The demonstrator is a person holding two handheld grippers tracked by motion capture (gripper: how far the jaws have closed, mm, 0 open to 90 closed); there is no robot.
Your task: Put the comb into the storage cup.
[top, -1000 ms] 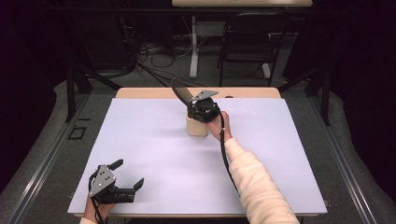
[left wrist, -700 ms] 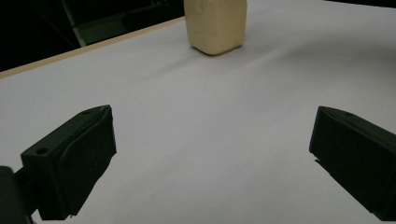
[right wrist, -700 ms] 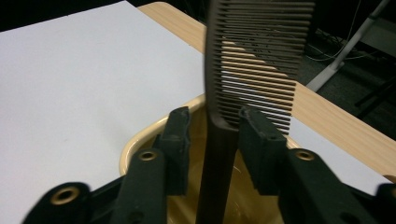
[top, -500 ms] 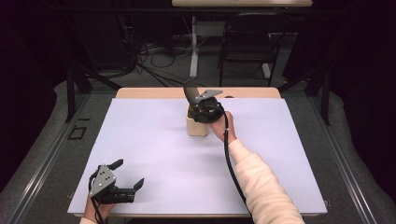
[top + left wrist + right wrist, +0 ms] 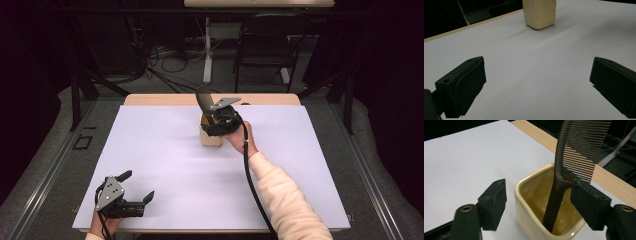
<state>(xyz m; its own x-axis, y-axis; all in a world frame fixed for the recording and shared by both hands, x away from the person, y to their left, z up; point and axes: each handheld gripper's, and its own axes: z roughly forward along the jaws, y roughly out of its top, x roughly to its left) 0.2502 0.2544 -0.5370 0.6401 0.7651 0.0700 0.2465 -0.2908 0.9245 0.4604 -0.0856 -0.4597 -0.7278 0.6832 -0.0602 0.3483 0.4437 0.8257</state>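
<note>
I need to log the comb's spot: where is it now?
The comb stands handle-down in the cream cup, leaning on its rim, between the open jaws of the right gripper; in the high view, near the table's far edge, about midway across.

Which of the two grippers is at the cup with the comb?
The right gripper, up at the cream cup, jaws open either side of the dark comb. The left gripper sits at the near edge.

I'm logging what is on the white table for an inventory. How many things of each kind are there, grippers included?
Comb: 1, dark brown, standing handle-down in the cup
Cup: 1, cream, squarish
Left gripper: 1, black, jaws open
Right gripper: 1, black, jaws just opened, no longer pressing the comb
Total: 4
</note>
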